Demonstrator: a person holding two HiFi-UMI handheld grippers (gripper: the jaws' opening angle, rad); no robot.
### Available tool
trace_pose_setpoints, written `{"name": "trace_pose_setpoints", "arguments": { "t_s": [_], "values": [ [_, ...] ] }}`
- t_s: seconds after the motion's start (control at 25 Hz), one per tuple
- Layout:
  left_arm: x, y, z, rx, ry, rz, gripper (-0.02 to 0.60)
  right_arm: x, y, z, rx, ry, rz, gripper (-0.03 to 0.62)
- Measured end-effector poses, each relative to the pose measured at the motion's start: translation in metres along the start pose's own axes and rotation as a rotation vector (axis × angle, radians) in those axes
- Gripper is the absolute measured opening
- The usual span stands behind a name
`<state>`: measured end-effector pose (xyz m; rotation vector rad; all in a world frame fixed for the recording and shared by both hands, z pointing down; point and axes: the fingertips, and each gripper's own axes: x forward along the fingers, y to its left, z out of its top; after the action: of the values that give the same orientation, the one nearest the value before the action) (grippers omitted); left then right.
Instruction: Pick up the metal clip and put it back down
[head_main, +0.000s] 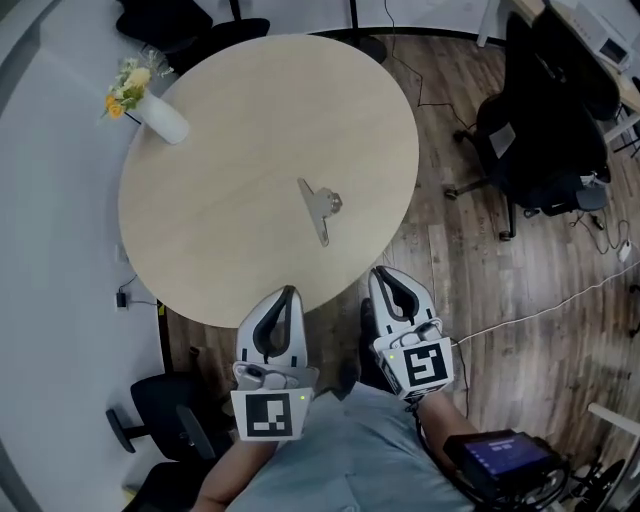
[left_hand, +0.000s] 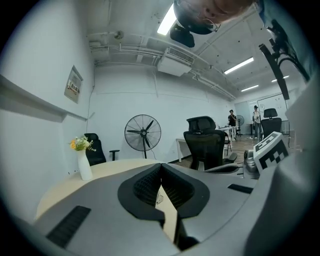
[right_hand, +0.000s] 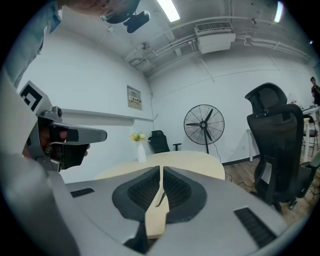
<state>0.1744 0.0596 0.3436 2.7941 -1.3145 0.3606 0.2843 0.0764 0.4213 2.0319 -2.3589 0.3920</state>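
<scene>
- Left gripper (head_main: 289, 293): lower centre of the head view, held just off the near rim of the table. Its own view (left_hand: 161, 166) shows the jaws closed tip to tip with nothing between them. Judged to be parked, not taking part.
- Right gripper (head_main: 381, 272): just right of the left one, also at the near rim and pointing toward the clip. Its own view (right_hand: 161, 169) shows the ribbed pads (right_hand: 176, 191) pressed together and empty. It looks the likelier picker, and it would have to open before any grasp.
- Round table (head_main: 200, 210): pale wood top, filling the middle of the head view.
- Metal clip (head_main: 320, 207): lies flat on the table, right of centre and well apart from both grippers, untouched. The pick-up is judged not yet begun.
- White vase of flowers (head_main: 160, 118): upright near the far left rim, well clear of the clip.
- Black office chair (head_main: 545, 130): upper right, on the wooden floor beyond the table.
- Head view only: the clip's full outline and its gap from the jaws. From so low, each gripper view shows at most a small dark sliver through its jaw slit, too small to name.
- Gripper views only: the closed jaw tips, a standing fan (right_hand: 204, 125) by the far wall, and ceiling lights. The left gripper view alone shows distant people at its right edge.
</scene>
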Motion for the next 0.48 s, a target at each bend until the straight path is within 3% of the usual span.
{"name": "trace_pose_setpoints", "arguments": {
  "t_s": [0.24,0.48],
  "values": [
    [0.056,0.016,0.019,0.014,0.006,0.064,0.018,0.059,-0.037,0.026,0.010,-0.028,0.055,0.052],
    [0.075,0.041,0.046,0.018,-0.025,0.147,0.018,0.100,-0.043,0.061,-0.023,-0.063,0.122,0.052]
  ]
}}
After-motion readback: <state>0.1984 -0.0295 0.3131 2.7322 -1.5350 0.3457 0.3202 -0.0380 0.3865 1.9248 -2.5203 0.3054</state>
